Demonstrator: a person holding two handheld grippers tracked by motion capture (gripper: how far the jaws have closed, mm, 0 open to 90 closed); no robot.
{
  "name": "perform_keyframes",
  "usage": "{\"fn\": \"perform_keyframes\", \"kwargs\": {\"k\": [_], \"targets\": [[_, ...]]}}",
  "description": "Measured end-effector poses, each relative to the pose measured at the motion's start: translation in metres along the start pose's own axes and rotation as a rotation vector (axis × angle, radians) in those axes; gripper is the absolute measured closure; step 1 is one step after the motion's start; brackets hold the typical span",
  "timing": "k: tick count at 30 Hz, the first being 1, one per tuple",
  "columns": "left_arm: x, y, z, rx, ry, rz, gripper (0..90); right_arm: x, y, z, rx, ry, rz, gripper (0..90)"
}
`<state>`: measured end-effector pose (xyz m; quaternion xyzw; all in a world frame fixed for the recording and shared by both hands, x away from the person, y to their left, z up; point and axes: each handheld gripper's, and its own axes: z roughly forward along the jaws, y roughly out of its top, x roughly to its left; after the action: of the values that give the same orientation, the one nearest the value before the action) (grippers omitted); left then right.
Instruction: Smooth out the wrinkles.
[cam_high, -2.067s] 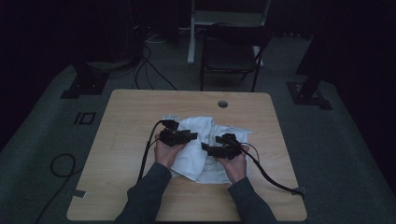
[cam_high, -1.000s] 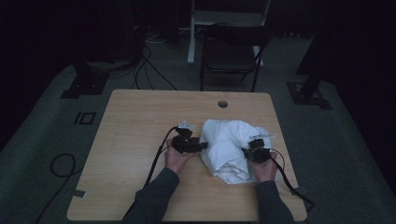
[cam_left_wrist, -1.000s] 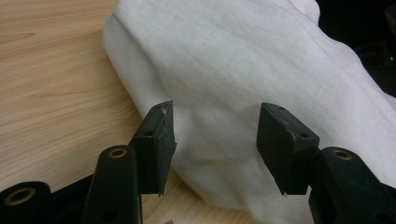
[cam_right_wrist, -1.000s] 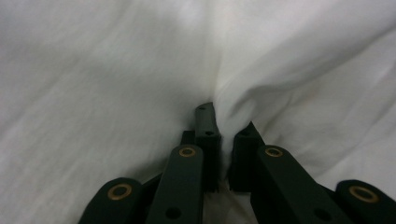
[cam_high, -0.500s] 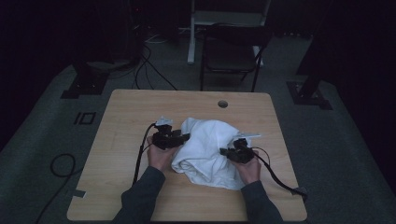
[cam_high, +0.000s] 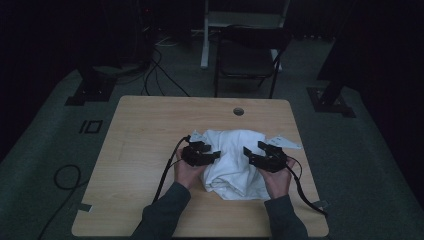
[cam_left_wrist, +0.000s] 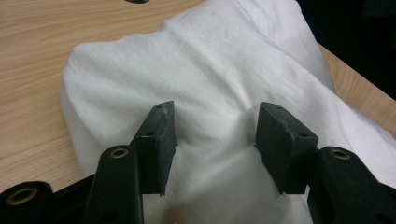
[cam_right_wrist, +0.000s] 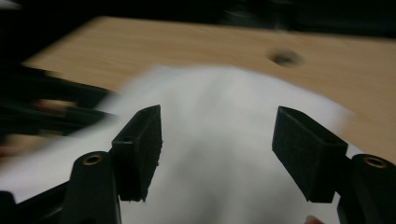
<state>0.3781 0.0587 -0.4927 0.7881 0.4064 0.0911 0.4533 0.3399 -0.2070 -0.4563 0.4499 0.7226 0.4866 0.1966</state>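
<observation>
White cloth (cam_high: 234, 160) lies bunched on the worktop (cam_high: 145, 130), just in front of the round hole (cam_high: 238, 111), toward the near edge. Left gripper (cam_high: 212, 156) sits at the cloth's left side, jaws apart with a fold of cloth pushed up between them; can't tell if the pads pinch it. Right gripper (cam_high: 252, 152) hangs over the cloth's right side, jaws just opened wide, nothing clamped, cloth below them. Right gripper view is motion-blurred.
</observation>
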Motion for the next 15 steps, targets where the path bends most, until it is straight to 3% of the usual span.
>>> {"fn": "perform_keyframes", "kwargs": {"k": [2,3,4,6,7,8,10,15], "targets": [[-0.002,-0.001,0.002,0.003,0.010,0.008,47.3,0.007,0.002,0.008,0.029,0.076,-0.036,29.8],[-0.003,-0.001,0.003,0.009,0.021,0.016,47.3,0.011,-0.002,0.020,0.085,0.119,-0.069,28.0],[-0.005,-0.003,0.005,0.017,0.033,0.030,47.3,0.013,-0.008,0.030,0.141,0.120,-0.105,28.2],[-0.009,-0.007,0.012,0.046,0.054,0.074,47.3,0.013,-0.025,0.047,0.246,0.062,-0.196,26.5],[-0.011,-0.011,0.017,0.060,0.056,0.107,47.2,0.008,-0.034,0.054,0.295,0.046,-0.209,26.2],[-0.013,-0.014,0.021,0.055,0.054,0.132,47.0,0.001,-0.042,0.057,0.316,0.037,-0.198,26.0],[-0.017,-0.017,0.024,0.031,0.058,0.152,46.9,-0.012,-0.054,0.058,0.314,0.067,-0.147,25.9],[-0.015,-0.018,0.019,0.020,-0.011,0.125,46.7,-0.029,-0.060,0.047,0.300,0.111,-0.114,25.8]]}}
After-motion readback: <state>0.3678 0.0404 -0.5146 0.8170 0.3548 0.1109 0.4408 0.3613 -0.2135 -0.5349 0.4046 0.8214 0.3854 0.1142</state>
